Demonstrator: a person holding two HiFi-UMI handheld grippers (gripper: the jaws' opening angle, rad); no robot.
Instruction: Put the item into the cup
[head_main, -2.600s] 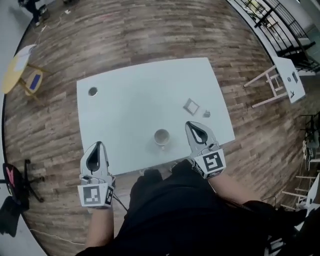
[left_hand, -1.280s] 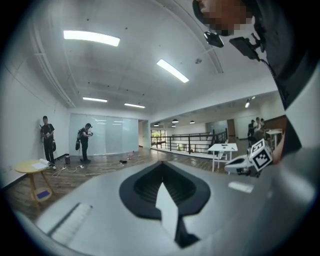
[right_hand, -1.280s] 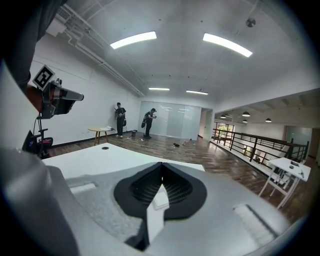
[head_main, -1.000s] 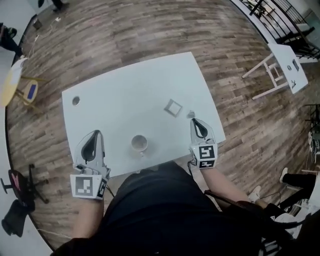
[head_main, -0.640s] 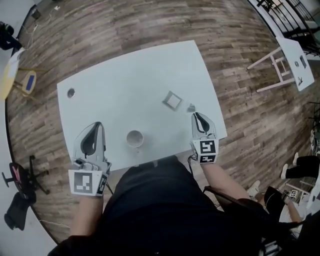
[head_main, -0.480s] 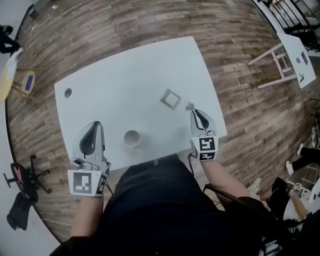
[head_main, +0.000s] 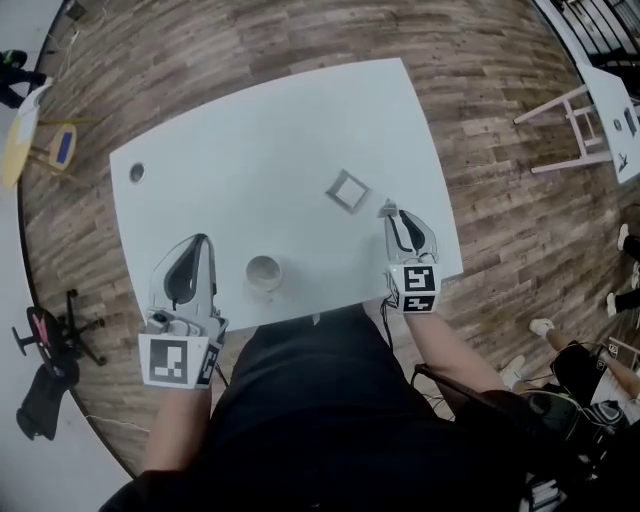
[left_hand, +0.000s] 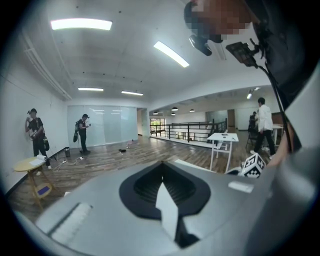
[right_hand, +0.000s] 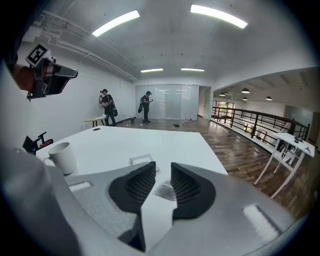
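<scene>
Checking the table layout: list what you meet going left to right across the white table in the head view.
Small dark round thing → left claw → white cup → square frame → small grey piece.

Brightness: an even, bright indoor light is seen throughout.
Source: long ceiling strips (right_hand: 218, 16) are shown at 12 o'clock in the right gripper view and at 11 o'clock in the left gripper view.
Shadows: only soft, faint ones are cast on the pale, washed-out white table (head_main: 250, 150).
Distortion: the floor planks (head_main: 250, 40) are curved toward the rim by a fisheye lens; the corners of both gripper views are blackened.
Focus: the left gripper (left_hand: 161, 167) and right gripper (right_hand: 161, 167) are rendered soft close to the lens; the far room is kept sharper.
</scene>
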